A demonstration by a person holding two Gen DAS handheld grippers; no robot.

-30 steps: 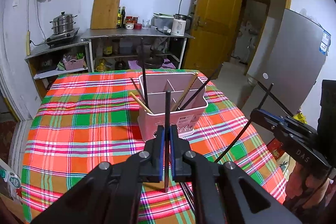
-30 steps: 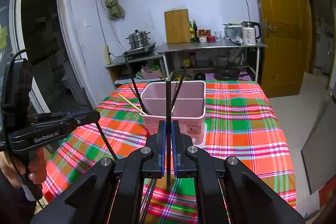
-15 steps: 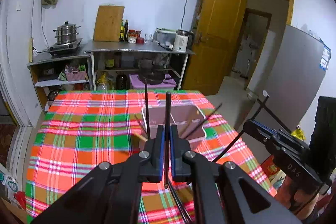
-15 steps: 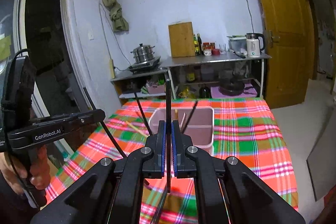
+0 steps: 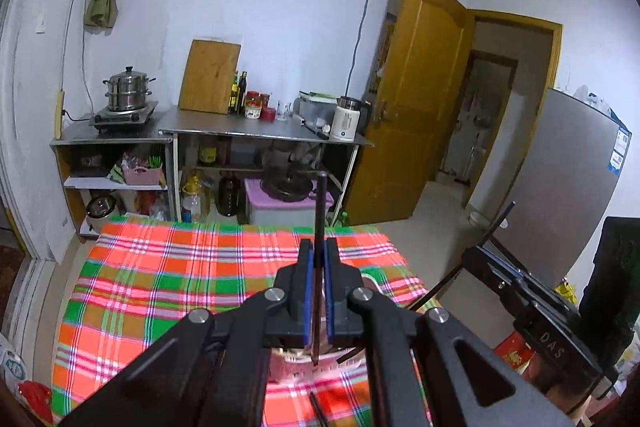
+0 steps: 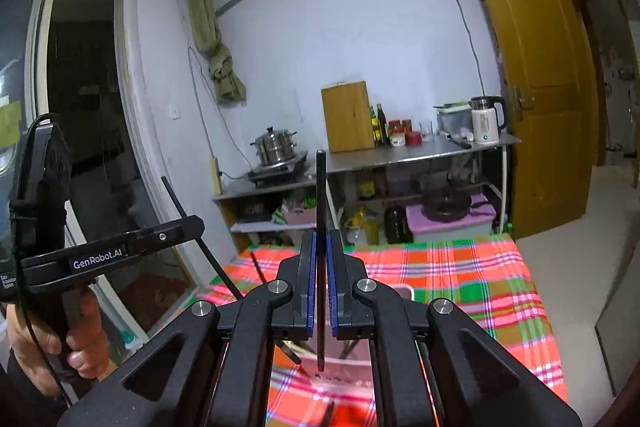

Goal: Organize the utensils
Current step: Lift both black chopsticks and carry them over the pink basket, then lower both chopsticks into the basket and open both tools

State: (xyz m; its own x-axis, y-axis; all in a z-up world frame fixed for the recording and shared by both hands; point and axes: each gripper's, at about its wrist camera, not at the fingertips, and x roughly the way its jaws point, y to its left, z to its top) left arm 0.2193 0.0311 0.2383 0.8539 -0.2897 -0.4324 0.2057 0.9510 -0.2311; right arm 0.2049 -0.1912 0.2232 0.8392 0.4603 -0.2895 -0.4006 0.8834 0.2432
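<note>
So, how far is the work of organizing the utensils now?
Partly done. Some chopsticks already stand in the pink holder on the checked tablecloth. In hand: the left gripper is shut on a dark chopstick, and the right gripper is shut on another dark chopstick, both above the holder. Left to do: put these two in. Whether more utensils wait cannot be seen.
</note>
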